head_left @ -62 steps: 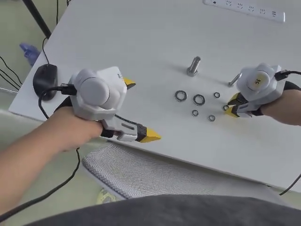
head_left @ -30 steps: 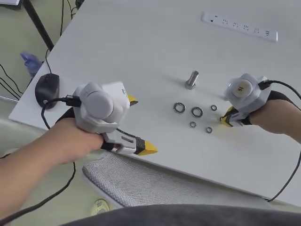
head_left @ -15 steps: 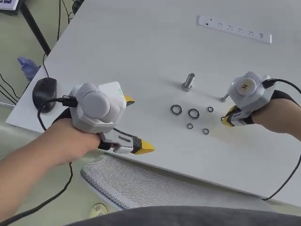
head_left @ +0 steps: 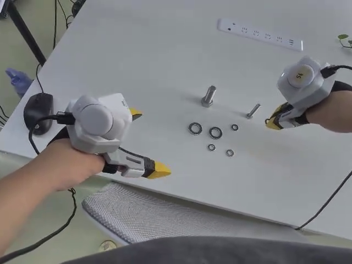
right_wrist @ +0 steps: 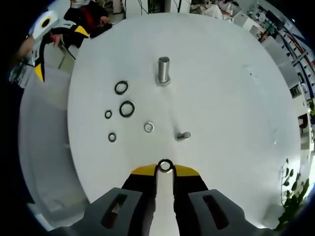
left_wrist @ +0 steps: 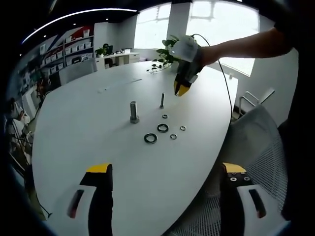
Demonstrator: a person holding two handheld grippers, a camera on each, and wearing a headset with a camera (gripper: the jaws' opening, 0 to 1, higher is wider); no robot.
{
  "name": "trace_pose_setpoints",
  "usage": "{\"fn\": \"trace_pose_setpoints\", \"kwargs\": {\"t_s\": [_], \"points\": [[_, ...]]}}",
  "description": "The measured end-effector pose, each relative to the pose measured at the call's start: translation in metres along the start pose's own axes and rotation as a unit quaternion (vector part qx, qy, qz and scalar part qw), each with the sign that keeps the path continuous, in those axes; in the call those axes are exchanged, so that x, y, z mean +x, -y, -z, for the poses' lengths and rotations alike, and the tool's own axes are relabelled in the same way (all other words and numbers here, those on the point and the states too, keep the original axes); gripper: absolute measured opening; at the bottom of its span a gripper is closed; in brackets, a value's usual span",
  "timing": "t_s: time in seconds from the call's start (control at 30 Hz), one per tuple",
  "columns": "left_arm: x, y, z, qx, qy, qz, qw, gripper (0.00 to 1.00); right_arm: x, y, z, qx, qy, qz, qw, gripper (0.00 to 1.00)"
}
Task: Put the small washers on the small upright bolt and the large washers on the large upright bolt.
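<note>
Right gripper (head_left: 273, 124): jaws pinched on one small washer, the held washer (right_wrist: 162, 166), gripped by its rim at the very tips. It hangs above the table (head_left: 137, 55), to the right of the large bolt (head_left: 208, 96).
Left gripper (head_left: 147, 142): jaws wide apart with nothing between them, at the near table edge, well left of the large bolt.
Small bolt (head_left: 253, 111): stands bare just right of the large bolt, between it and the right gripper.
Large bolt: upright, no washer on it.
Large washers (head_left: 195, 128): two lying flat side by side, just in front of the large bolt.
Small washers (head_left: 211, 147): three loose ones near that pair, on the same near side of the large bolt.
Step, as I read it: bringing the held washer over the small bolt to thread it on.
Risk, slip: the hold on such a thin ring looks slight, so a twist of the wrist could let it fall.
Risk, miss: if the hole comes down off-centre, the ring may catch the bolt top and skid off.
Risk, knock: the small bolt seems to stand free, so a nudge from the jaws could topple it.
</note>
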State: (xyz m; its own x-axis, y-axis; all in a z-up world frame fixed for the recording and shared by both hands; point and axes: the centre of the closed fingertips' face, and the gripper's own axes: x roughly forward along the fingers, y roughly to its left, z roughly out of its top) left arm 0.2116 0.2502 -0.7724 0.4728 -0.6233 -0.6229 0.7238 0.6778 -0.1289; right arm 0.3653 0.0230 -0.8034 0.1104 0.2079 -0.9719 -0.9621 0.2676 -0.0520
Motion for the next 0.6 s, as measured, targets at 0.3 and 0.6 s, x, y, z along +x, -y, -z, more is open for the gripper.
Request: {"fn": "trace_pose_setpoints", "kwargs": {"t_s": [0.3, 0.6], "points": [[0.004, 0.0, -0.005, -0.004, 0.006, 0.004, 1.0, 0.98, -0.001, 0.018, -0.019, -0.017, 0.005, 0.011, 0.9998, 0.12], [0.003, -0.001, -0.002, -0.011, 0.006, 0.002, 0.9999, 0.99, 0.007, 0.025, -0.03, -0.027, -0.002, 0.009, 0.9996, 0.12]]}}
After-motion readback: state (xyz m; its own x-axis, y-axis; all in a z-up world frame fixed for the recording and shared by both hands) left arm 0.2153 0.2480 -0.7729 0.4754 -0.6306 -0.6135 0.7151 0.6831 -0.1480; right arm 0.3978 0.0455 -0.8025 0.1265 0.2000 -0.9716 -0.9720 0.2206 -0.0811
